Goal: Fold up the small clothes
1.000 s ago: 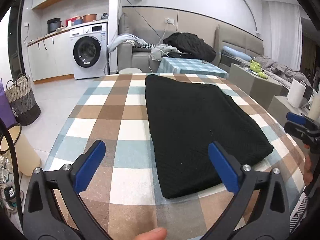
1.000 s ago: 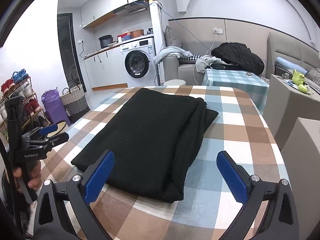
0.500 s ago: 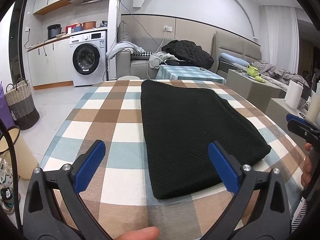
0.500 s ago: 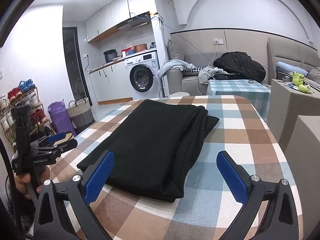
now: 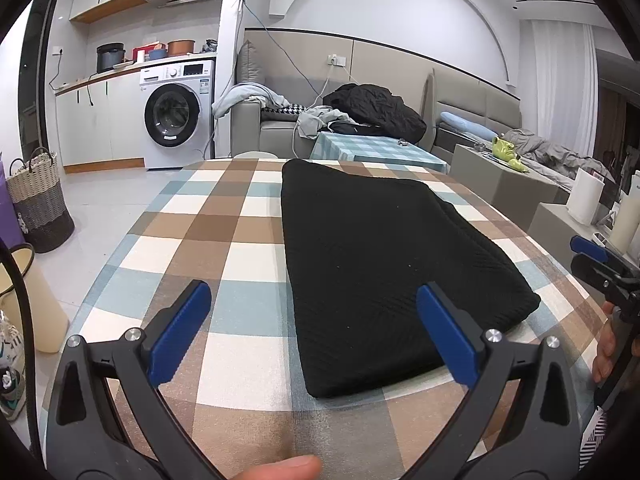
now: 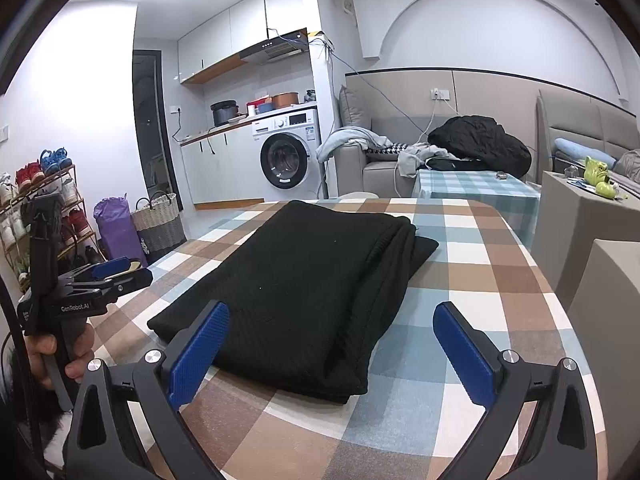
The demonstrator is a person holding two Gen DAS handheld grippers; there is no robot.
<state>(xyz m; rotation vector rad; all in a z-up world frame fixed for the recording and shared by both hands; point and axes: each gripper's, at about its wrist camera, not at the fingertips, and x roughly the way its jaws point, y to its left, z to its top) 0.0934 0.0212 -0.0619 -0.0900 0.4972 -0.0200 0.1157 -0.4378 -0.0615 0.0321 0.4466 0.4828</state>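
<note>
Checked tablecloth [image 5: 248,240] over a table, with washing machine [image 5: 176,120] and sofa [image 5: 280,132] behind. Folded black garment [image 5: 384,264] lying flat along the cloth, layered edges stacked on its right side, right of centre in the left wrist view. Left gripper [image 5: 314,328] spread wide, hovering short of the near hem, touching nothing. Right gripper [image 6: 332,344] likewise spread, empty, held above the garment's near right corner. Hand [image 6: 52,354] gripping the left tool's handle at the table's edge.

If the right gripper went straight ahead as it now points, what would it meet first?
Probably the folded black garment: the open right gripper points over its near right corner on the checked tablecloth, though its height above is unclear.
</note>
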